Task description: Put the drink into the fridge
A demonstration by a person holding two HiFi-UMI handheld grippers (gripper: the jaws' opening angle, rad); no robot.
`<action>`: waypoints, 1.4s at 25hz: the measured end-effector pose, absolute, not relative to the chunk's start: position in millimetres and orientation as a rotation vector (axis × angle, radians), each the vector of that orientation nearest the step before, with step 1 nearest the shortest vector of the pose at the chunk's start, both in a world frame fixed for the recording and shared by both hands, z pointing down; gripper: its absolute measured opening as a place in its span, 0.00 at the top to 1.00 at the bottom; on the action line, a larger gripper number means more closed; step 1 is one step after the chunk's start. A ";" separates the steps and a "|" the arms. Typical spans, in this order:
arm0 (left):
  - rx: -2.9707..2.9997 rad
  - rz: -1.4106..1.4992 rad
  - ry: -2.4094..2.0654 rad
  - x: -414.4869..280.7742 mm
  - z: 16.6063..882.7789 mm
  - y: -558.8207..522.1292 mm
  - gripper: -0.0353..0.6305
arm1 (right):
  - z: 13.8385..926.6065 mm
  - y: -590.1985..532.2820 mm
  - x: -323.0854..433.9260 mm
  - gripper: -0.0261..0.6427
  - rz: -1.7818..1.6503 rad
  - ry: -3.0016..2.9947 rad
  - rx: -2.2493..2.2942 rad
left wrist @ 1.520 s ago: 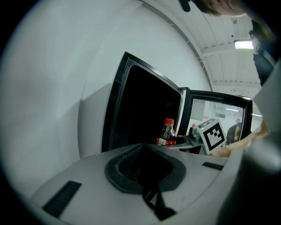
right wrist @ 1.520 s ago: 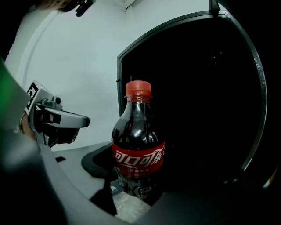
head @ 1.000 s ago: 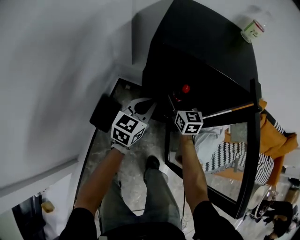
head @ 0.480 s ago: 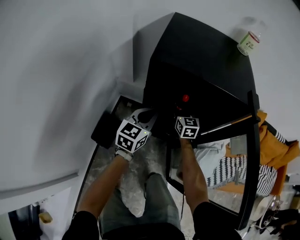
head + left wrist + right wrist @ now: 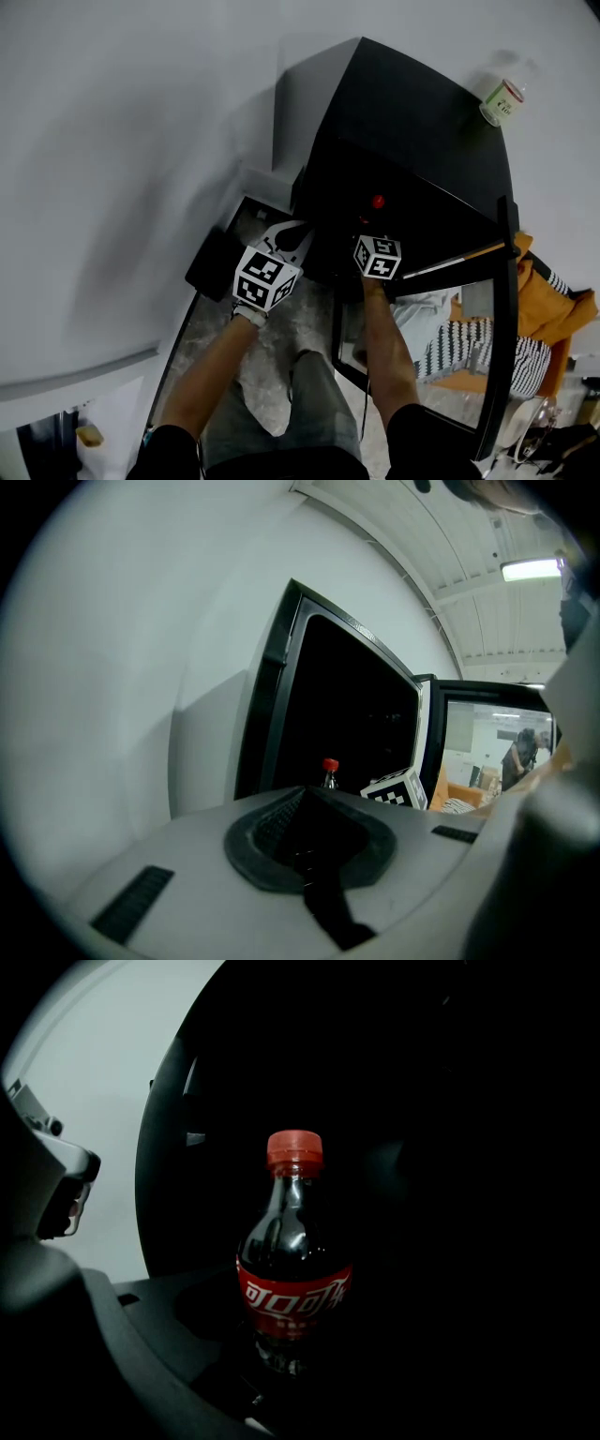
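1. Both bare forearms reach forward and down, side by side. The left gripper [image 5: 281, 236] hangs just short of the black fridge [image 5: 412, 103], near its left edge. The right gripper [image 5: 375, 234] is pushed into the dark opening.
2. In the left gripper view, the left gripper [image 5: 309, 836] has its jaws pressed together with nothing between them.
3. The right gripper [image 5: 291, 1340] is pinching the cola bottle [image 5: 293, 1269] low on its body, and the bottle is upright.
4. The drink sits at the mouth of the fridge, inside the dark opening. From the head view only its red cap [image 5: 377, 202] shows, just beyond the right gripper's marker cube [image 5: 378, 257].
5. The red label [image 5: 292, 1299] carries white Chinese lettering, 可口可乐. The cap is plain red.
6. The glass fridge door [image 5: 502, 328] is swung open to the right.
7. A second bottle [image 5: 502, 101] stands on top of the fridge at the far right corner. Its pale label has a red band, and the print is too small to read.
8. The fridge interior is almost black, so no shelves can be made out. The right gripper's jaws are lost in shadow beneath the bottle.
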State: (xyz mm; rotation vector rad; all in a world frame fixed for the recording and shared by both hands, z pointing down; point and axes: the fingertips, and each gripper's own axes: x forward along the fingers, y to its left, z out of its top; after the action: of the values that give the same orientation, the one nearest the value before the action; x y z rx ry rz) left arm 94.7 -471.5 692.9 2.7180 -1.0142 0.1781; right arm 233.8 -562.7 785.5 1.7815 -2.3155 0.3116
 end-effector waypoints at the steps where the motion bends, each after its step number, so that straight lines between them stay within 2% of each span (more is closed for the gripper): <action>1: 2.718 0.171 -1.026 91.3 690.9 -470.6 0.94 | 786.3 -562.5 233.1 0.49 0.332 -2.319 1.780; 15: 2.633 0.156 -1.031 37.2 672.2 -437.0 0.94 | 782.6 -496.7 234.7 0.48 0.465 -2.157 1.852; 22: 2.625 0.142 -0.967 -2.4 633.4 -397.9 0.94 | 730.6 -445.0 207.6 0.49 0.458 -2.140 1.867; 31: 2.625 0.123 -0.826 -49.7 581.3 -336.8 0.94 | 632.1 -356.3 129.8 0.89 0.267 -2.135 1.813; 35: 2.610 0.128 -0.807 -67.4 564.1 -309.3 0.94 | 590.2 -318.1 104.2 0.95 0.272 -2.181 1.810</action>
State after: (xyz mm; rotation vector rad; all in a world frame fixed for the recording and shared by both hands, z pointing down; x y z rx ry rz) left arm -67.4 -309.3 564.1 2.6102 -0.8065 0.1281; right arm 104.2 -318.1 590.2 1.8101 -2.1809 0.2721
